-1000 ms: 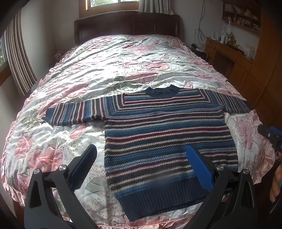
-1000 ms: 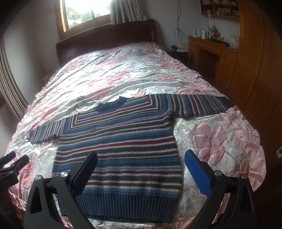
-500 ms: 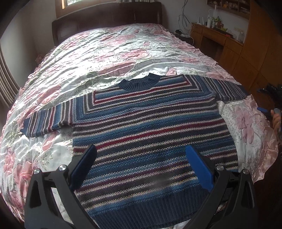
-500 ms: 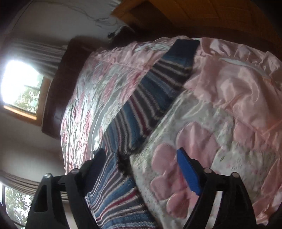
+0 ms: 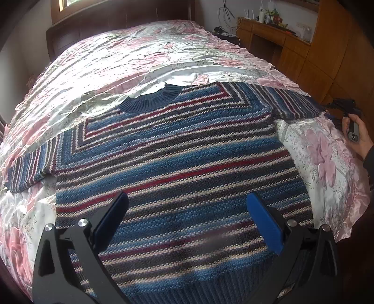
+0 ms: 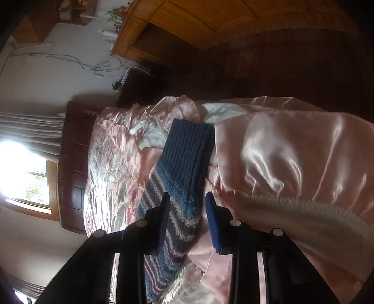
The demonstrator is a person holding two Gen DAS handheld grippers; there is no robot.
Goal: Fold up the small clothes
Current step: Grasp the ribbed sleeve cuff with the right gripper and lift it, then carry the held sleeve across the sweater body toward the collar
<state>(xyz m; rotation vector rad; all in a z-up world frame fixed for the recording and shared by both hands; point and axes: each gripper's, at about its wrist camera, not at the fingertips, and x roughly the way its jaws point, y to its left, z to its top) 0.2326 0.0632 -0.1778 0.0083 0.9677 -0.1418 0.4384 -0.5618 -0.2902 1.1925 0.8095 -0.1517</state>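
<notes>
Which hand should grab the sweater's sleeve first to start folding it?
Probably the right. The right gripper already straddles the sleeve near its cuff, with the fingers partly closed around it. The left gripper hangs wide open above the sweater body, away from either sleeve.

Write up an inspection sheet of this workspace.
Surface: bed under a shiny floral quilt, creased.
Job's things: striped sweater lies flat, sleeves spread, collar far side.
Clutter: nothing seen on the quilt.
Grippers: left gripper open over the hem; right gripper straddles the sleeve cuff, fingers partly closed, not pinching.
Cables: wires hang on the wall beside the headboard.
Surroundings: wooden desk with small items, window with curtain.
</notes>
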